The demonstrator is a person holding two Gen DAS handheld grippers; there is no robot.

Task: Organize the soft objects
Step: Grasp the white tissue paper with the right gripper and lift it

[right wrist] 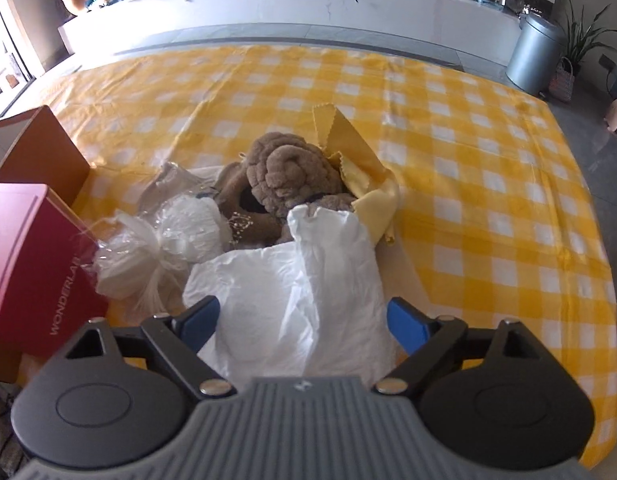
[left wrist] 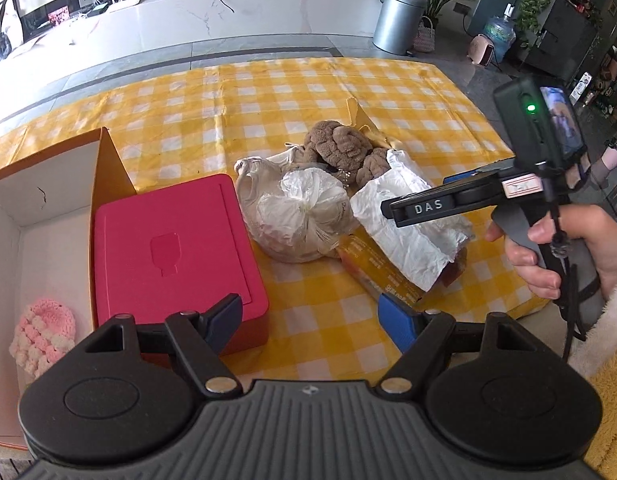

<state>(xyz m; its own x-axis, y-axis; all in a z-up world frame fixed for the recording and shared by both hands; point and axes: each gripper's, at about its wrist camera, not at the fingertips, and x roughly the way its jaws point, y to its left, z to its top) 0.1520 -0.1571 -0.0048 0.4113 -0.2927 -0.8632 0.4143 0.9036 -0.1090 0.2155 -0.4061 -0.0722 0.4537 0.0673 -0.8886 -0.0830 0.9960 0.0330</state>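
A yellow checked tablecloth [left wrist: 268, 92] covers the table. At its left stands an open cardboard box [left wrist: 12, 216] holding a pink knitted piece [left wrist: 40, 336]. The soft pile lies mid-table. The right gripper [right wrist: 304, 320] gapes wide astride the white plastic-wrapped bundle [right wrist: 292, 280], gripping nothing; the left gripper [left wrist: 312, 316] is open, empty. Best close low, squarely on the bundle's middle.

Open carton [left wrist: 48, 216] at left w/ knitted item [left wrist: 40, 336] inside, lidded box [left wrist: 176, 256] just right of it, bagged bundle [left wrist: 300, 216] next, plush toy [left wrist: 340, 148] behind, wrapped packet [left wrist: 412, 232] rightmost, all on counter [left wrist: 268, 92]
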